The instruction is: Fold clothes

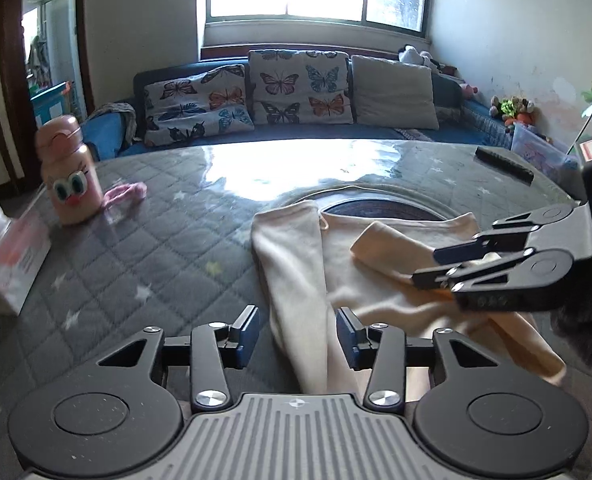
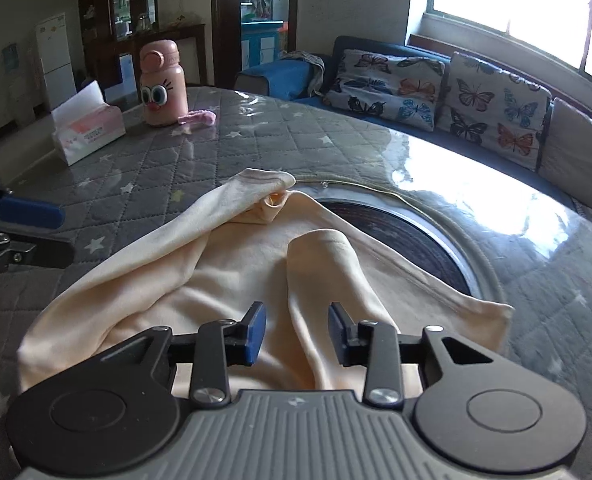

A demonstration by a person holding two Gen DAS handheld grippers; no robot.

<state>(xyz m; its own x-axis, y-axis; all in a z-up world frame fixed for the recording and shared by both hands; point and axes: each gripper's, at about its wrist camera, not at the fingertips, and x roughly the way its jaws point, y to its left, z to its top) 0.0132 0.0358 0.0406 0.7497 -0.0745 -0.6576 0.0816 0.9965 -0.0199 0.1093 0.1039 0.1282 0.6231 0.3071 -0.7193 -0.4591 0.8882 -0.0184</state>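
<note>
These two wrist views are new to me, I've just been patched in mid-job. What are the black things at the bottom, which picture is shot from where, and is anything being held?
Each picture comes from a camera on a handheld two-finger gripper, looking forward along its fingers. The black parts at the bottom are that gripper's own mechanism. One view shows the left gripper, the other the right gripper. Both are open, each with a folded-in sleeve of the cream garment between its fingers, and neither grips it. The garment lies on a grey quilted table under a shiny clear cover. Further off stand a pink bottle and a tissue box, with a sofa beyond.
</note>
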